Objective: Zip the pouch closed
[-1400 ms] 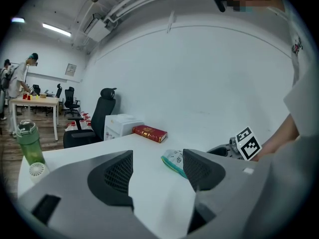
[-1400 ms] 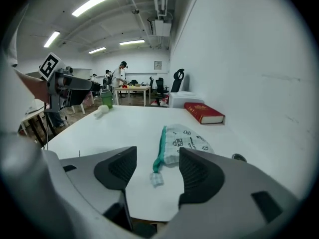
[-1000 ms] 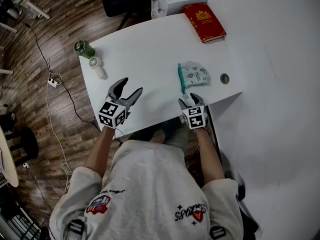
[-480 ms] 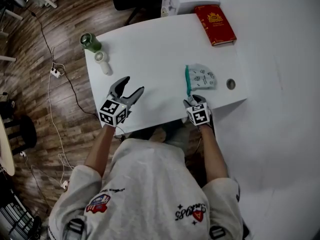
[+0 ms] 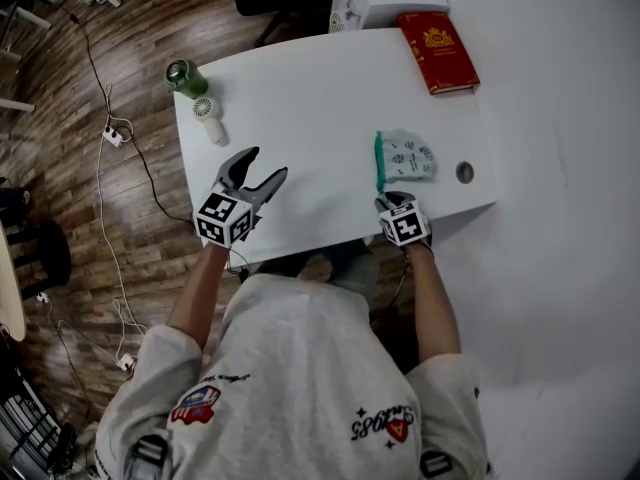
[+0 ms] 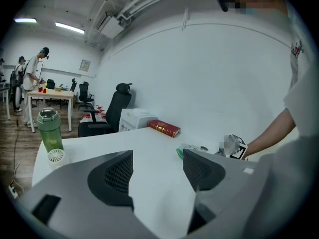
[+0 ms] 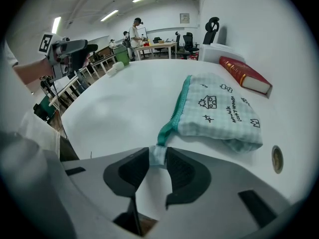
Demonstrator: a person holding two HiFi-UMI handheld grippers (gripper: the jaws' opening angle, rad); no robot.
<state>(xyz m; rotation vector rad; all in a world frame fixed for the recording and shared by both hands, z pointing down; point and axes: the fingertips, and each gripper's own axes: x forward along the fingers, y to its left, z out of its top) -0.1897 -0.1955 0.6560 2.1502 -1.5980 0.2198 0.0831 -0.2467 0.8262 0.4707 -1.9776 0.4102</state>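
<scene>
1. Two grippers were at the near edge of the table (image 5: 300, 98), and their duties appeared divided.
2. Right gripper (image 7: 158, 156): it pointed steeply down. Its jaws had just been closing and were pinching the pouch's small cloth tab (image 7: 157, 152) between their tips.
3. Judgement: this grip anchors one end of the zip (image 7: 178, 108), so the line stays straight and taut while a slider is drawn along it.
4. Pouch (image 7: 219, 108): it lay flat directly ahead of the right jaws. The zip ran straight away from the tips, with the body spread to the right of that line.
5. Left gripper (image 5: 265, 165): its jaws were spread wide with nothing between them, above bare table. The pouch lay ahead and to its right, well apart. Judgement: this tool is free to take the slider.
6. Materials: the pouch was soft, pale checked cloth with small printed drawings. It lay slack, and its far edge was rounded. The zip band was teal woven tape. The tab was a pale folded strip. The jaw pads were dark and finely ribbed, suited to thin fabric. The table was smooth and white.
7. The slider could not be made out, so how far the zip was closed was not established.
</scene>
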